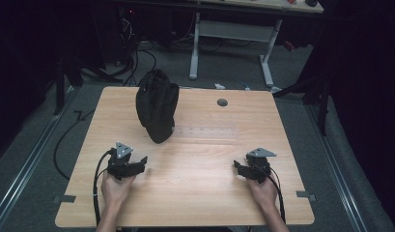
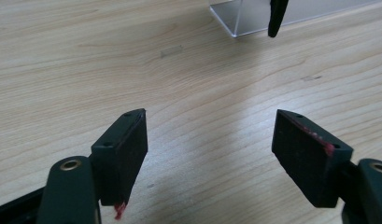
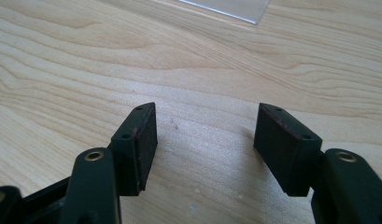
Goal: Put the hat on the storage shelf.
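Left tongs (image 1: pixel 143 160) and right tongs (image 1: pixel 236 166) rested released, jaws apart and empty, near the front edge of the bench (image 1: pixel 195 193). A black bag (image 1: pixel 157 105) stood toward the rear left, beside a clear plastic sheet (image 1: pixel 204 132). No legible writing.

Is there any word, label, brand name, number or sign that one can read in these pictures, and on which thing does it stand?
None can be read.
The black bag: no legible print.
The clear plastic piece on the wooden table: no markings to make out.
Left gripper and right gripper: bare black jaws, no text.
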Tool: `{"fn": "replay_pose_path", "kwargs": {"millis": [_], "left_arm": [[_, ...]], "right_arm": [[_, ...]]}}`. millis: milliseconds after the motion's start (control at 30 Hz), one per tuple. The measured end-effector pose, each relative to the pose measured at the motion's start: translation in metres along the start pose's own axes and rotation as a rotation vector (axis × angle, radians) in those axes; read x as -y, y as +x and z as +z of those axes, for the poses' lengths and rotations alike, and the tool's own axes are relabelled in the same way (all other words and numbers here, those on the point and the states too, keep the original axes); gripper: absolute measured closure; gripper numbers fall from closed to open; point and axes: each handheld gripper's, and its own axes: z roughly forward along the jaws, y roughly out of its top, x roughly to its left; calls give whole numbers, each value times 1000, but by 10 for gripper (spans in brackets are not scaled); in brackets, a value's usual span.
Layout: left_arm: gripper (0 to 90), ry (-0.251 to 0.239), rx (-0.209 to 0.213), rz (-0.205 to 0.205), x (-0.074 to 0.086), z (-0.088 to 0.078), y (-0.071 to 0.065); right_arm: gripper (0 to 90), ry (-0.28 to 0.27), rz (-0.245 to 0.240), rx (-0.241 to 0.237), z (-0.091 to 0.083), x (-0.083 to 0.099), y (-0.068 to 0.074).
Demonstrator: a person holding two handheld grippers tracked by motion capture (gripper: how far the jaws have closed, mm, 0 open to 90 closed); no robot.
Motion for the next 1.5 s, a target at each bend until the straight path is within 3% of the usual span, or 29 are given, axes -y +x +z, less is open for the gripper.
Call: {"fn": "replay_pose_path", "kwargs": {"millis": [433,633,800,833,900,1500], "left_arm": [[270,33,-32,37,9,9,0],[267,73,-51,83,18,15,-1],[269,50,-42,59,20,14,0],[269,45,-35,23,20,13,3],[265,52,-38,6,19,12,5],[259,51,-40,-7,19,12,5]], "right_arm": [[395,0,0,0,0,0,0],[395,0,0,0,0,0,0],[395,0,0,0,0,0,0],[395,0,0,0,0,0,0],[395,0,0,0,0,0,0],[394,0,0,0,0,0,0]]}}
